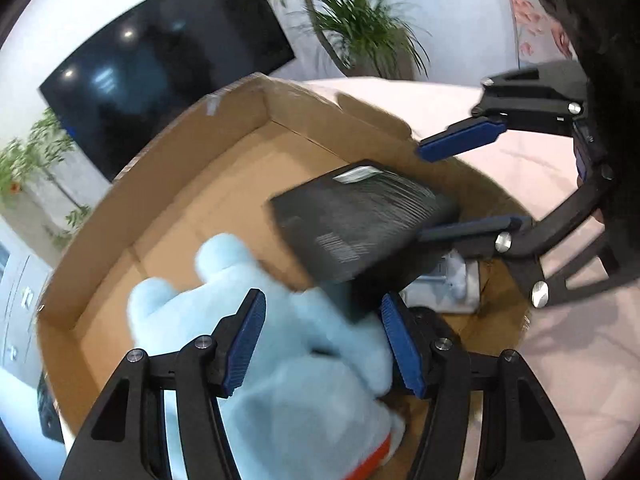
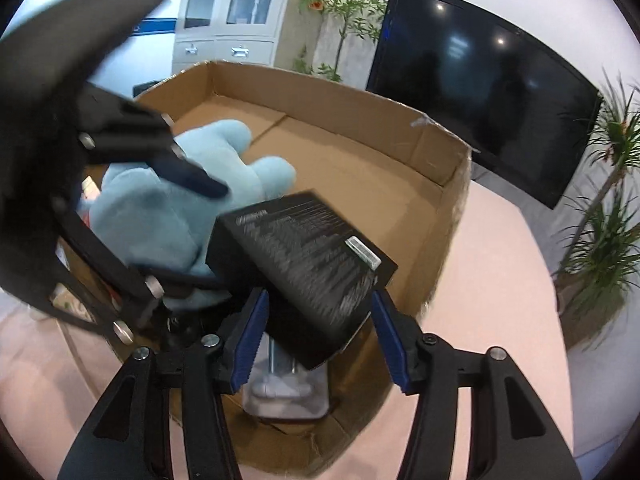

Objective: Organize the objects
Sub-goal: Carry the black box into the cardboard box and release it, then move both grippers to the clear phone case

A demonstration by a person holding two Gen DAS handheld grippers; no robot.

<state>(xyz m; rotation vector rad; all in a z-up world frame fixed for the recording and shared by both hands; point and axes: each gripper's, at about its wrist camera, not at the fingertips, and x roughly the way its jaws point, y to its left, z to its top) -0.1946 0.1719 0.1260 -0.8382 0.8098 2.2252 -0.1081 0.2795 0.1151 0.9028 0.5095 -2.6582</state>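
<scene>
An open cardboard box (image 1: 168, 184) (image 2: 352, 120) sits on a pink table. My left gripper (image 1: 324, 344) is over its near end, jaws wide, with a light blue plush toy (image 1: 280, 360) (image 2: 160, 208) between and under the fingers; I cannot tell if the pads press it. My right gripper (image 2: 318, 336) (image 1: 460, 188) is open over the box's other side. A black shrink-wrapped box (image 1: 360, 220) (image 2: 312, 272) lies tilted between its fingers, blurred; the pads stand apart from it.
A white and grey object (image 2: 288, 388) (image 1: 444, 288) lies in the box under the black box. A large dark screen (image 2: 488, 92) stands behind the table, with potted plants (image 1: 360, 24) and a white cabinet (image 2: 236, 8). Pink tabletop (image 2: 500, 280) surrounds the box.
</scene>
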